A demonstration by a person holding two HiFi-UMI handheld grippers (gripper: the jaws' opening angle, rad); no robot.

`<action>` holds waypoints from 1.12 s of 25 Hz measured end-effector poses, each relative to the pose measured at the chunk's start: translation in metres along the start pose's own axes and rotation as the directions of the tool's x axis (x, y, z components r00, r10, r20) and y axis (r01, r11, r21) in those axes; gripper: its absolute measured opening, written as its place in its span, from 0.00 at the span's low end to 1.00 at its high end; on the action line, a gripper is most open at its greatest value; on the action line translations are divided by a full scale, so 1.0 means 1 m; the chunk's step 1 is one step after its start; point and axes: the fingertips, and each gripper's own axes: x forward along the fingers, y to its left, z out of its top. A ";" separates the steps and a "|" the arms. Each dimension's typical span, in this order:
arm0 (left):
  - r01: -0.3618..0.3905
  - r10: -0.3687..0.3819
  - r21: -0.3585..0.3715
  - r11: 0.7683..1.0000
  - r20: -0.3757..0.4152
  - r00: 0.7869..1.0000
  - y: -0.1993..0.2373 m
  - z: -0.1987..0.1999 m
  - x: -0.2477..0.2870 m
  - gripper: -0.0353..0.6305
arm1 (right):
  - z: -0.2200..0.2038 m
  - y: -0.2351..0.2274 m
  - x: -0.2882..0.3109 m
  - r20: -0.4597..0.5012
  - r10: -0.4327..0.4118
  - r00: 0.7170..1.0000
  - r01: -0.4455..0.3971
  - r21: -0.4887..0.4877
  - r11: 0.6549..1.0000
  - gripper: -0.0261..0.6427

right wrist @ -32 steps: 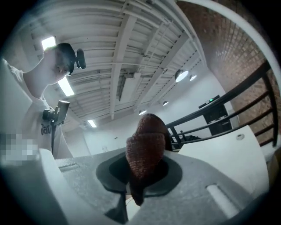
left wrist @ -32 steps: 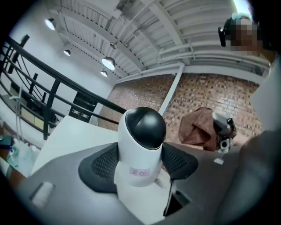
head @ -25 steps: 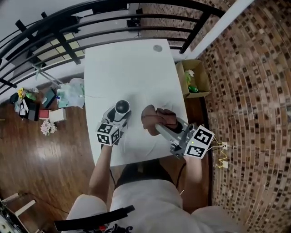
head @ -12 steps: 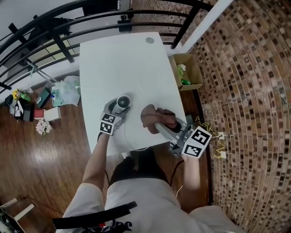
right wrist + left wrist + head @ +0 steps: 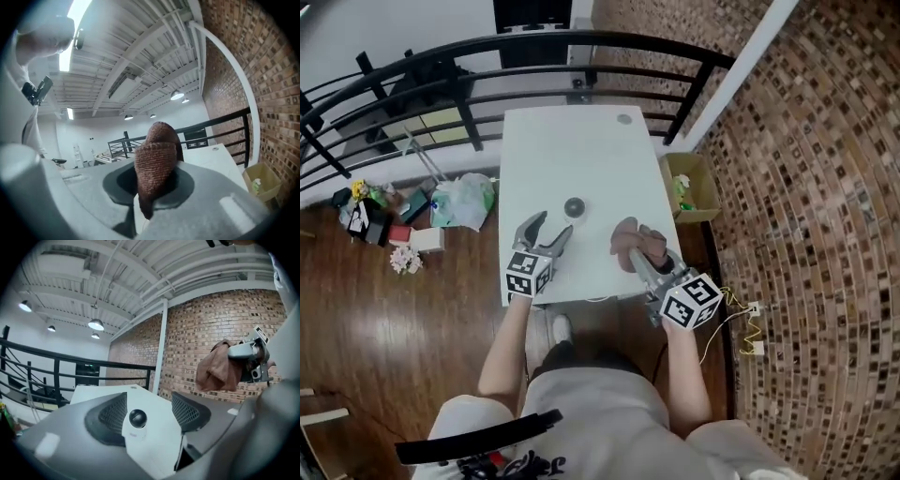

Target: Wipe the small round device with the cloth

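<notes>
Brown knitted cloth [image 5: 637, 238] in the right gripper [image 5: 641, 257]; small round white device with a dark dome top [image 5: 575, 207] standing free on the white rectangular table [image 5: 581, 141].
We note the right gripper's jaws closed on the cloth, which bunches up out of them and hangs a little below, clear of the table top. The left gripper [image 5: 549, 229] has its jaws wide apart and closing, gripping nothing: in its own view the device sits framed between the two ribbed pads but beyond them, touching neither. In the head view the device stands upright near the table's near edge, at about 1 o'clock from the left gripper, and the cloth is at about 4 o'clock from the device, apart from it.
</notes>
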 end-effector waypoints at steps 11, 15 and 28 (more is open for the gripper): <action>-0.266 0.250 0.050 0.963 0.214 0.944 -0.175 0.059 -0.181 0.49 | 0.004 0.096 -0.153 0.172 0.024 0.985 0.018 -0.241 0.970 0.08; -0.332 0.308 0.074 0.940 0.224 0.925 -0.273 0.051 -0.240 0.48 | -0.017 0.112 -0.244 0.170 0.001 0.985 0.042 -0.248 0.968 0.08; -0.390 0.382 -0.018 0.921 0.245 0.891 -0.402 0.069 -0.363 0.44 | 0.002 0.203 -0.371 0.205 -0.052 0.977 0.099 -0.225 0.969 0.08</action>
